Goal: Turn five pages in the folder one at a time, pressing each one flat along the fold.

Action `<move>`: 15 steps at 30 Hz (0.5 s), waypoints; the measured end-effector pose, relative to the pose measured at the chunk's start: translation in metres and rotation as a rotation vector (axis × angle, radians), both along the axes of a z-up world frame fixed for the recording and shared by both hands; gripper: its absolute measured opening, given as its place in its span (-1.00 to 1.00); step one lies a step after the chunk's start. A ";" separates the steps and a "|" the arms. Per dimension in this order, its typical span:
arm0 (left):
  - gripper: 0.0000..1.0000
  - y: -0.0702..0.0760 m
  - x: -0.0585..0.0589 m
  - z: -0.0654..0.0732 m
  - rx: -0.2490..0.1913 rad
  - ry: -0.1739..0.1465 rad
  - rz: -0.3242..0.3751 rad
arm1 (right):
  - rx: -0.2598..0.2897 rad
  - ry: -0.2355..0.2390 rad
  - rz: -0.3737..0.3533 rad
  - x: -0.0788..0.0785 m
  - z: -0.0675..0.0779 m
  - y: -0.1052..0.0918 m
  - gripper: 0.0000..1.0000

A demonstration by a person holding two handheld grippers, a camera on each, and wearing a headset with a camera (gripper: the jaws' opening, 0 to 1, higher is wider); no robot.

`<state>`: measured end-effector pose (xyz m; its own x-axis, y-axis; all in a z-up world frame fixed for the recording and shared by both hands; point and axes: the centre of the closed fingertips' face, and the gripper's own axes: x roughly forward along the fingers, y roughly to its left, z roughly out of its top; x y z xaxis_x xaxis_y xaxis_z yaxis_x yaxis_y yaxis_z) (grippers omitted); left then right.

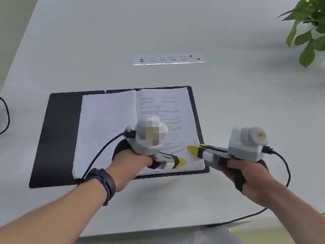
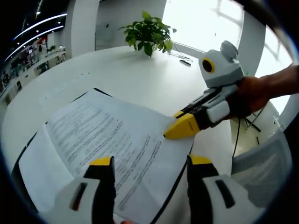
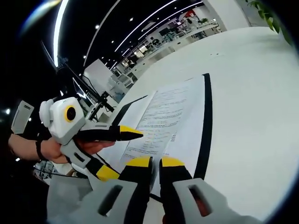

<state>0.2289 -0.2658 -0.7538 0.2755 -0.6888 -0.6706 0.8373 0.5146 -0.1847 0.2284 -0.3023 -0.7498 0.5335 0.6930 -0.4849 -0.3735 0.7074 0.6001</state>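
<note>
Lying open on the white worktop [image 1: 244, 91], the folder [image 1: 56, 137] shows its black cover on the left, a blank white sheet over it, and a printed page [image 1: 165, 114] on the right side of the fold. The left gripper [image 1: 177, 161] hovers over the near edge of that printed page, held in a hand with a dark wristband [image 1: 104, 182], its yellow tips pointing to the person's right. In the left gripper view its jaws [image 2: 150, 161] stand wide apart, released, with the printed page spread out between and beyond them and nothing held. The right gripper [image 1: 193, 150] comes in from the right side, its yellow tip at the outer edge of the page near the lower corner. In the right gripper view its jaws [image 3: 155, 162] are drawn almost together with only a thin gap, right at the paper's edge beside the folder's black border; whether they pinch the sheet cannot be told. A power strip [image 1: 167, 59] is set into the worktop beyond the folder, and a leafy plant [image 1: 307, 30] stands at the far right.
</note>
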 end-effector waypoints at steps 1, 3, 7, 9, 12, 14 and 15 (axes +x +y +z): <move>0.23 0.002 0.000 0.001 -0.004 0.002 0.009 | 0.000 0.003 -0.005 0.001 0.000 0.000 -0.93; 0.23 0.007 0.001 0.005 -0.011 0.000 0.028 | 0.002 0.000 -0.009 0.002 0.003 0.003 -0.96; 0.26 0.018 0.002 0.009 -0.008 -0.009 0.053 | -0.005 -0.004 -0.004 0.003 0.005 0.009 -0.98; 0.26 0.024 0.003 0.012 -0.013 -0.015 0.070 | -0.001 -0.008 0.000 0.003 0.007 0.012 -0.99; 0.26 0.034 0.004 0.016 -0.025 -0.015 0.100 | 0.000 -0.013 0.000 0.004 0.009 0.017 -1.00; 0.26 0.042 0.004 0.018 -0.027 -0.020 0.115 | 0.003 -0.018 -0.002 0.005 0.011 0.019 -1.00; 0.26 0.046 0.004 0.018 -0.027 -0.020 0.121 | 0.007 -0.021 -0.002 0.005 0.012 0.020 -1.00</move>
